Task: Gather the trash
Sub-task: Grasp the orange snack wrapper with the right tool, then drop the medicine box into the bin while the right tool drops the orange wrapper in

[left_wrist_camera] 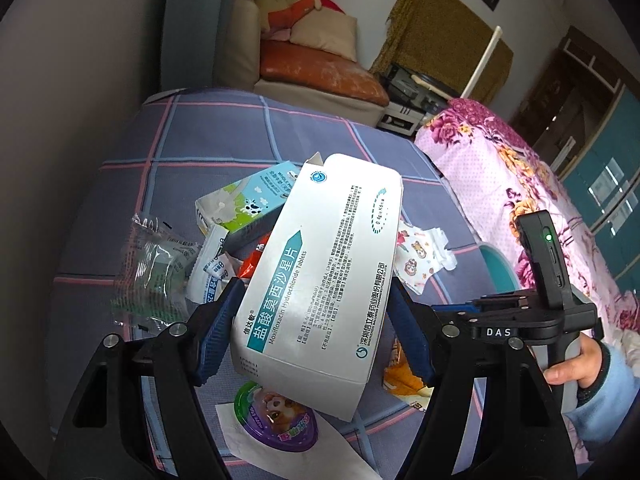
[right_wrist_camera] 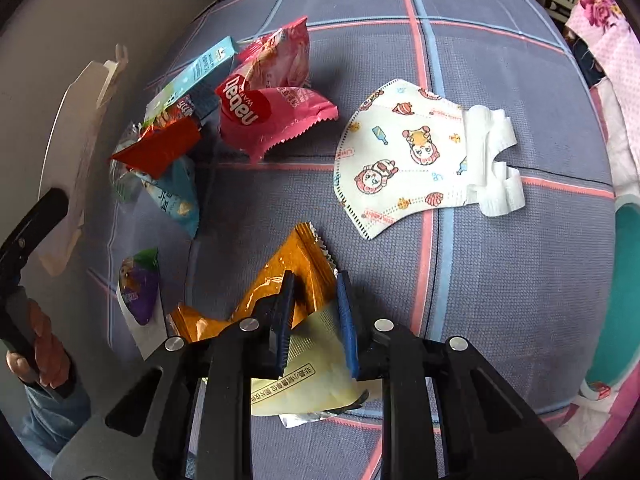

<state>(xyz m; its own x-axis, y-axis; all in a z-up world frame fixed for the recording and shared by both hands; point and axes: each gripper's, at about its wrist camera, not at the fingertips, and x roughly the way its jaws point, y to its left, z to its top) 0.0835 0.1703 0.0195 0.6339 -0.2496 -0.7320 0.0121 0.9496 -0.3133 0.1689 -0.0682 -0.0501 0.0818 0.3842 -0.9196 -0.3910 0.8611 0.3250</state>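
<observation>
My left gripper (left_wrist_camera: 316,320) is shut on a white medicine box (left_wrist_camera: 320,276) with teal print and holds it above the checked cloth. My right gripper (right_wrist_camera: 316,284) is shut on an orange snack wrapper (right_wrist_camera: 276,280) lying on the cloth. Loose trash lies around: a child's printed face mask (right_wrist_camera: 420,160), pink wrappers (right_wrist_camera: 272,120), a red wrapper (right_wrist_camera: 160,152), a blue milk carton (left_wrist_camera: 248,204), a clear plastic bag (left_wrist_camera: 152,272) and a purple jelly cup lid (left_wrist_camera: 276,416).
The purple checked cloth (right_wrist_camera: 500,280) covers a round table. A teal bin (right_wrist_camera: 624,292) stands at the right edge. A floral pink bedspread (left_wrist_camera: 500,172) lies to the right, a sofa (left_wrist_camera: 312,68) beyond the table.
</observation>
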